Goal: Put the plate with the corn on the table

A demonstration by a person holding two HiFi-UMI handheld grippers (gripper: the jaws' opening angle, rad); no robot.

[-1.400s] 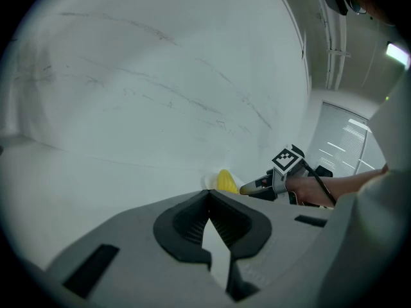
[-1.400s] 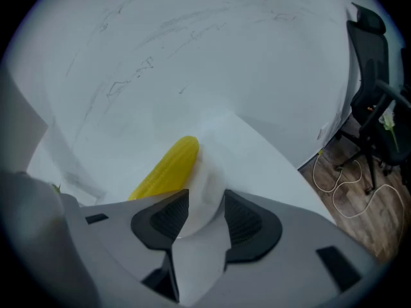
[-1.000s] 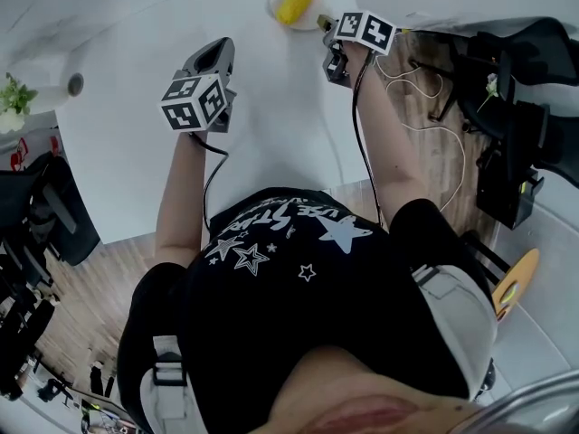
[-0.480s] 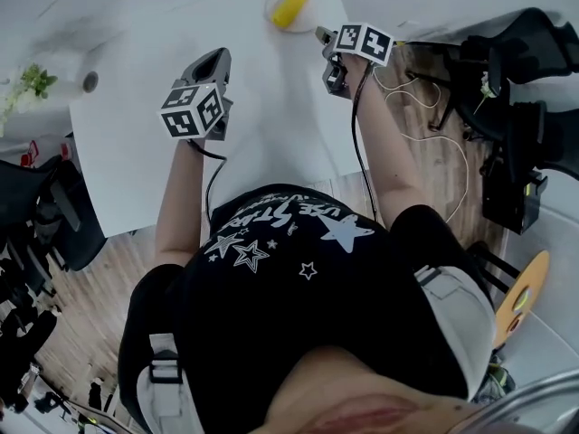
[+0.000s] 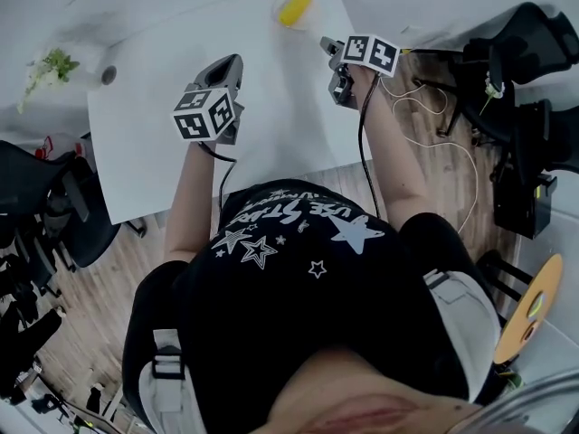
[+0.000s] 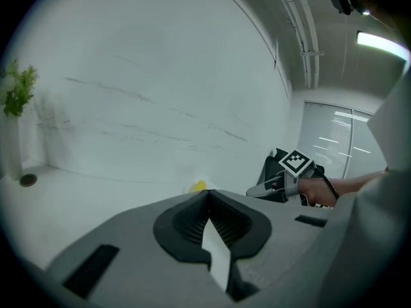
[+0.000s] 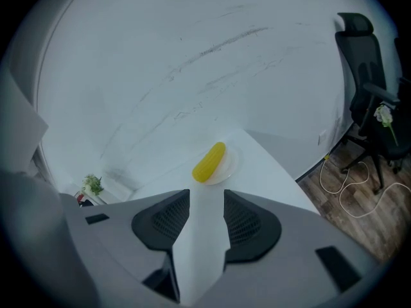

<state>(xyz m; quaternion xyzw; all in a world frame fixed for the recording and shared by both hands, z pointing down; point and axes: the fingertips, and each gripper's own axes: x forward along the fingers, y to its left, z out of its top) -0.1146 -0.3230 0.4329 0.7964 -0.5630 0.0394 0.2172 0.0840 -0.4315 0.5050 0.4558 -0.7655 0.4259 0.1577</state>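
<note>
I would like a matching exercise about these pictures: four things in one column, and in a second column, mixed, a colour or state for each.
Things:
1. corn
2. left gripper
3. right gripper
4. plant

Colours or states:
A. jaws apart, nothing between them
B. green leaves
C. yellow, lying on the plate
D. jaws together

Pairs: 1-C, 2-D, 3-A, 4-B

Left gripper (image 5: 226, 63) held out ahead of me, left forearm (image 5: 185, 197) bare and stretched forward. Jaws closed tip to tip, nothing between. Right gripper (image 5: 326, 45) reaches farther forward, right forearm (image 5: 384, 152) nearly straight. Jaws apart, gap between them empty. Grippers well apart from each other.
</note>
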